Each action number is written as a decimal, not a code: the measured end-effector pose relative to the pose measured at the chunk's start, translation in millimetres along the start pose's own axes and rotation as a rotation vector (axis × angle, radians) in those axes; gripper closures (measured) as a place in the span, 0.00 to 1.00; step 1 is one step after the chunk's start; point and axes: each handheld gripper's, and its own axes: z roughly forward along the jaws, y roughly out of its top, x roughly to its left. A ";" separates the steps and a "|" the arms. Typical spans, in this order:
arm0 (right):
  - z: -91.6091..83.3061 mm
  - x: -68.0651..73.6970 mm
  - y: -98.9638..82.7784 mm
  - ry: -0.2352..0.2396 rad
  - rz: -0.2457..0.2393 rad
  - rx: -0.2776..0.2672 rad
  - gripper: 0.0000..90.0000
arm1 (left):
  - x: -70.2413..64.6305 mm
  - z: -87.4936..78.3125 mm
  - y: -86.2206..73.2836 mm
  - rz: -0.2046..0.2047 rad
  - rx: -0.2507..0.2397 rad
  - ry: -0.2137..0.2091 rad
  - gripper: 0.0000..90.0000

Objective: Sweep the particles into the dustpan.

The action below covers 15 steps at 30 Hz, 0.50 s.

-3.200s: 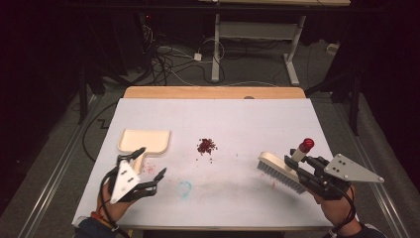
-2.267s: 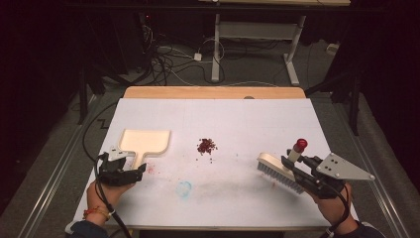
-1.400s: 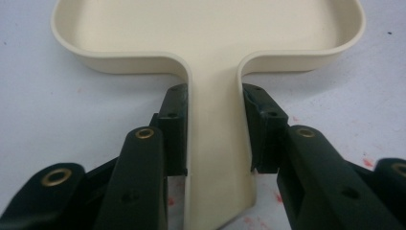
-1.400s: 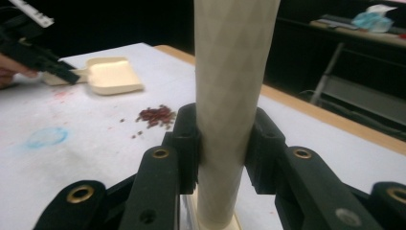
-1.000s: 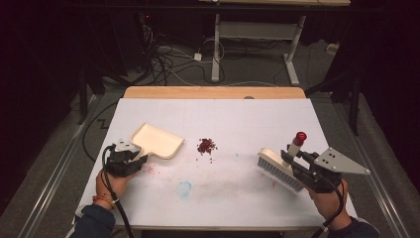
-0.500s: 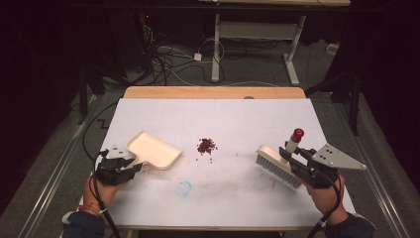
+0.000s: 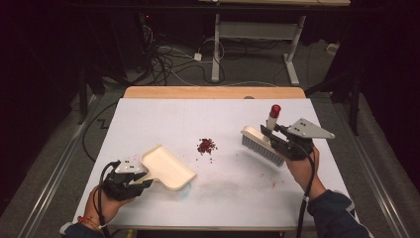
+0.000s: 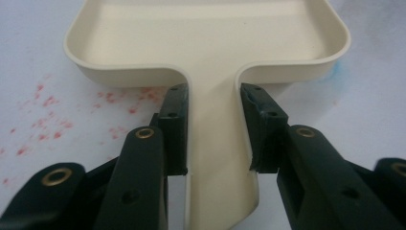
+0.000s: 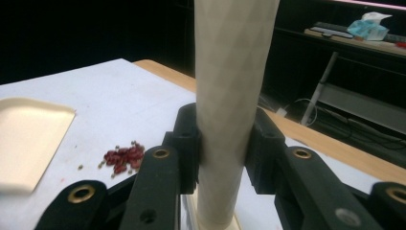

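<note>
1. A small heap of dark red beans [image 7: 206,146] lies near the middle of the white table [image 7: 218,114], with a few stray grains beside it.
2. A smooth cream plastic dustpan [image 7: 167,167], shallow with rounded corners, sits left of the heap; the left gripper [image 8: 214,129] clamps its flat handle between both jaws.
3. A cream brush [image 7: 261,145] with pale, dense bristles sits right of the heap; the right gripper [image 9: 223,143] grips its round, faintly textured handle, which ends in a red tip.
4. Faint red and blue stains mark the tabletop.
</note>
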 end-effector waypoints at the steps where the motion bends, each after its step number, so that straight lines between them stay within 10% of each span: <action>1: 7.4 0.0 3.4 0.001 -0.008 0.000 0.78 | -1.1 0.9 0.6 0.009 0.005 -0.001 0.71; 15: 117.1 23.6 19.7 0.060 0.009 0.020 0.78 | -2.6 6.7 -0.1 0.004 0.006 -0.027 0.71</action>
